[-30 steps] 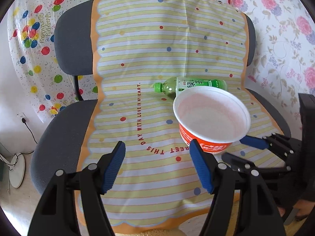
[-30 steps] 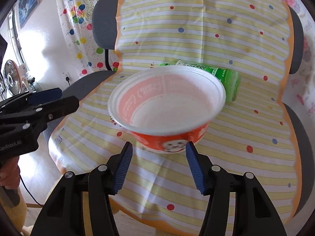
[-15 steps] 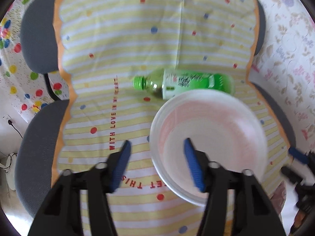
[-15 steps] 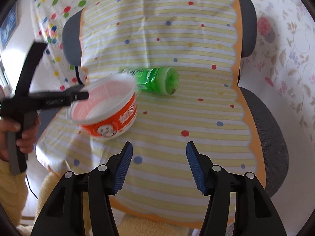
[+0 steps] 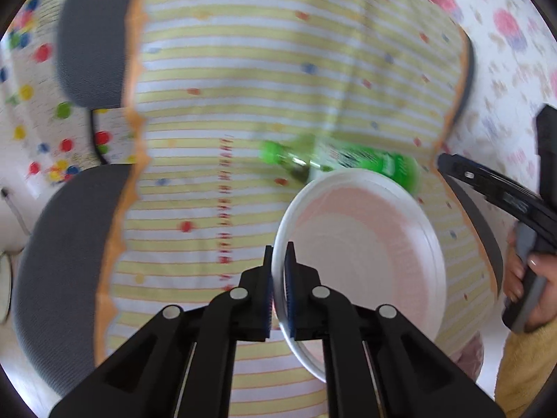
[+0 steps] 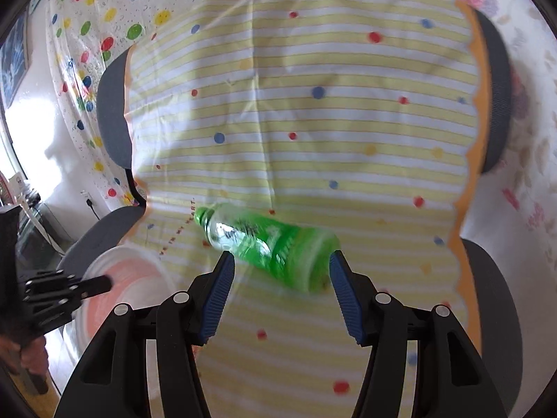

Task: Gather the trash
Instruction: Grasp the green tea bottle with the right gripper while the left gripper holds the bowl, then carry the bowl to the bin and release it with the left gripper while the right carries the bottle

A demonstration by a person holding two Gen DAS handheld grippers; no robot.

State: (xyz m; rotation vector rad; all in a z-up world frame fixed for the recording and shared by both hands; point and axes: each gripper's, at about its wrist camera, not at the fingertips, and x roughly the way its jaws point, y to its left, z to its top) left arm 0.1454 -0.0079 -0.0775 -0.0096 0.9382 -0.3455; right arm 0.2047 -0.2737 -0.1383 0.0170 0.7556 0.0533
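Seeing from the left wrist our left tool just clamped onto the white bowl rim; the right wrist view shows the right tool spread, green bottle just ahead between its fingers, lying on the striped chair cover.

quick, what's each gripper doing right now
left gripper: jaws have just been closing, now shut on the rim of the bowl
right gripper: open, holding nothing, the green bottle lies on the seat just beyond its fingertips
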